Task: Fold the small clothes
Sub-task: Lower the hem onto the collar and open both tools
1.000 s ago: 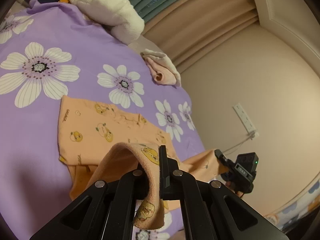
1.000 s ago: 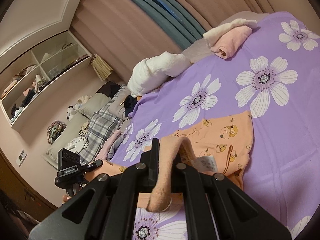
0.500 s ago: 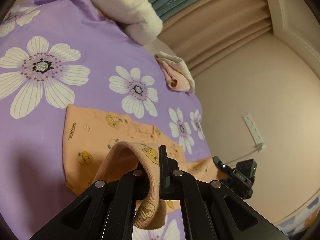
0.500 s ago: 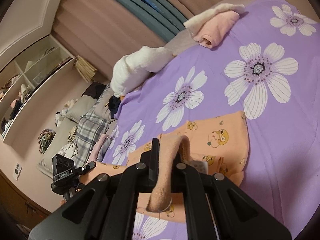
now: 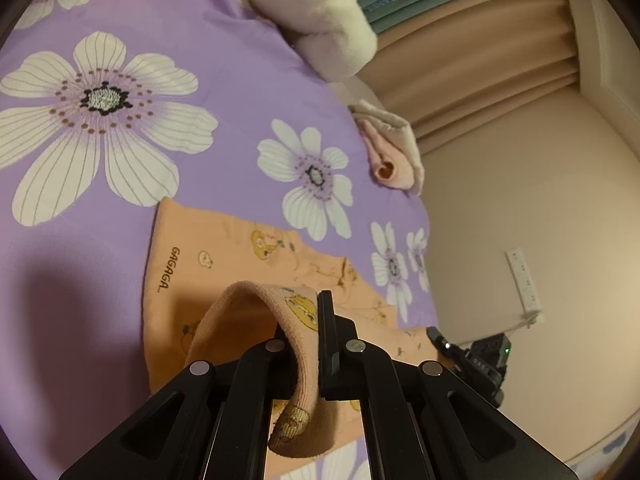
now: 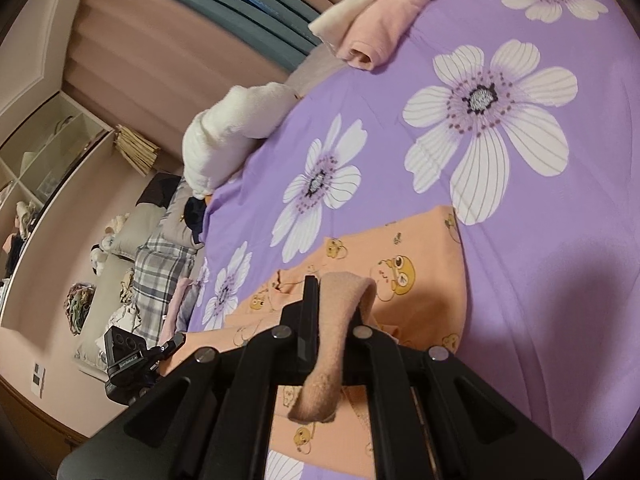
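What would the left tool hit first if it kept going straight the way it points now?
Probably the flat part of the orange garment it is already clamped on, lying on the purple bedspread just ahead of the left tool. Depth is hard to judge.

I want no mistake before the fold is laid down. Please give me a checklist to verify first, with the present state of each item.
1. Left tool shut on the orange garment: ok.
2. Right tool shut on the same garment: ok.
3. Far part of garment lies flat on the purple bedcover: ok.
4. Landing area free of other things: ok.
5. Pink folded cloth stays apart: ok.
6. Lifted edge straight between the tools: cannot tell.
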Motion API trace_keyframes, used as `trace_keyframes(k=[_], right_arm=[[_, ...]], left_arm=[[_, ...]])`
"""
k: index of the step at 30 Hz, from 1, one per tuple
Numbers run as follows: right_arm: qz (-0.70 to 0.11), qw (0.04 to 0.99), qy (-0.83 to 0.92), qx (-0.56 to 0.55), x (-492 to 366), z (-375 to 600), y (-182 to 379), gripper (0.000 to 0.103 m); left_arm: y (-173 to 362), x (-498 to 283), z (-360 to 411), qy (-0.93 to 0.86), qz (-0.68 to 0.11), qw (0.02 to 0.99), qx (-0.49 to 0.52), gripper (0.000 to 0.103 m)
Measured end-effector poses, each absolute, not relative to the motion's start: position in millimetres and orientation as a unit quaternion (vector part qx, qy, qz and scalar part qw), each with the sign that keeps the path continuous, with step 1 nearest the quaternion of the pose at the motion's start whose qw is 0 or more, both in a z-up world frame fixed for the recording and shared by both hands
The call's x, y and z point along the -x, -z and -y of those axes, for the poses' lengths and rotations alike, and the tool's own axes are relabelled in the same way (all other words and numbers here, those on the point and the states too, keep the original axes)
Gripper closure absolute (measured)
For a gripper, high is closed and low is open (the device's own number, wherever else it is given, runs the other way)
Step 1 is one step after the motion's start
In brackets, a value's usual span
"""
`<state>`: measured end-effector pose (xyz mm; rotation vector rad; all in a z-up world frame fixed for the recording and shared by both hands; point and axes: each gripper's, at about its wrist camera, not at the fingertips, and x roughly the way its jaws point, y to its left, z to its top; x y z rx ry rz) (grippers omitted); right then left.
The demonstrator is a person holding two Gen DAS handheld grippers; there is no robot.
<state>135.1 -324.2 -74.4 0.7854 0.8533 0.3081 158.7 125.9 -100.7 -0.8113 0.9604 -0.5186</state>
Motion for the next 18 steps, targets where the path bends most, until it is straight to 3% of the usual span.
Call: trace_keyframes(k=[18], right_arm=[[-0.483,0.766,-0.119,-0.407,-184,335,119,0.096]], left_arm=[[149,-208,-130,0.196,-0.518,0.724,0.412,0.103]])
